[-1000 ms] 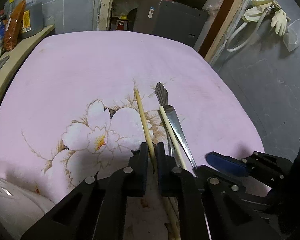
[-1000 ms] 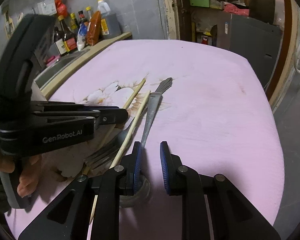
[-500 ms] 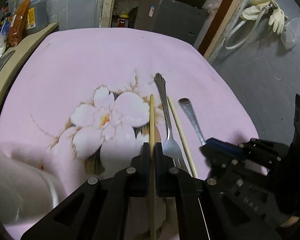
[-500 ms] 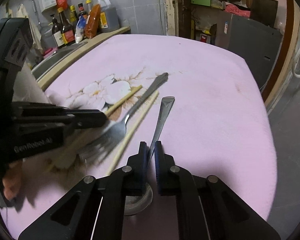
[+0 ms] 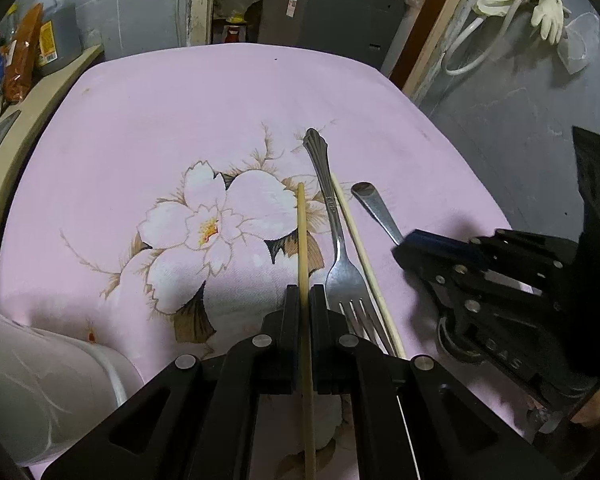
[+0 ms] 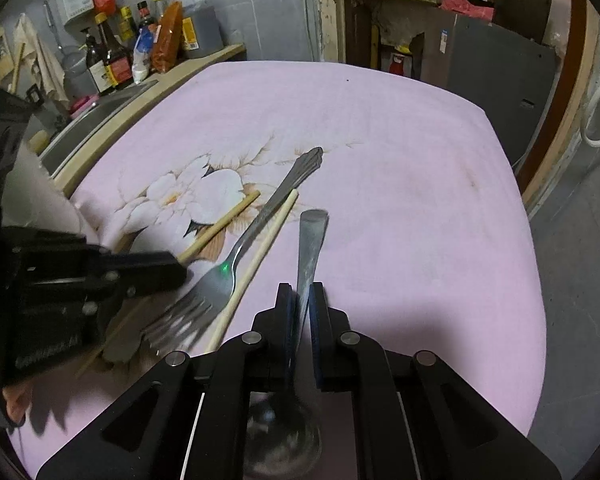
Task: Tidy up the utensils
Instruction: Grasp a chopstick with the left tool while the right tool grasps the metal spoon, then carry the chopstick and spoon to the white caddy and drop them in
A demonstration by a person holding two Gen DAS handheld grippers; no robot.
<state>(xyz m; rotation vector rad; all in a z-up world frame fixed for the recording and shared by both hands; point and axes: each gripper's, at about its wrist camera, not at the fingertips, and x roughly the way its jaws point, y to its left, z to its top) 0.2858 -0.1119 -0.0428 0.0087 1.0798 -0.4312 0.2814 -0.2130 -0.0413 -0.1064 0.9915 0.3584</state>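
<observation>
We work on the table (image 5: 180, 112), covered with a pink flowered cloth, and it has much free cloth behind the utensils and to our right, while the right edge drops to the floor. Our left tool (image 5: 301, 300) is clamped on one chopstick (image 5: 301, 224), probably to pull it apart from the others. Our right tool (image 6: 300, 300) is clamped on the spoon (image 6: 311, 236) by its handle, the bowl below the fingers. The fork (image 5: 336, 240) and the second chopstick (image 5: 356, 240) lie touching between them, so we judge sideways room is narrow.
</observation>
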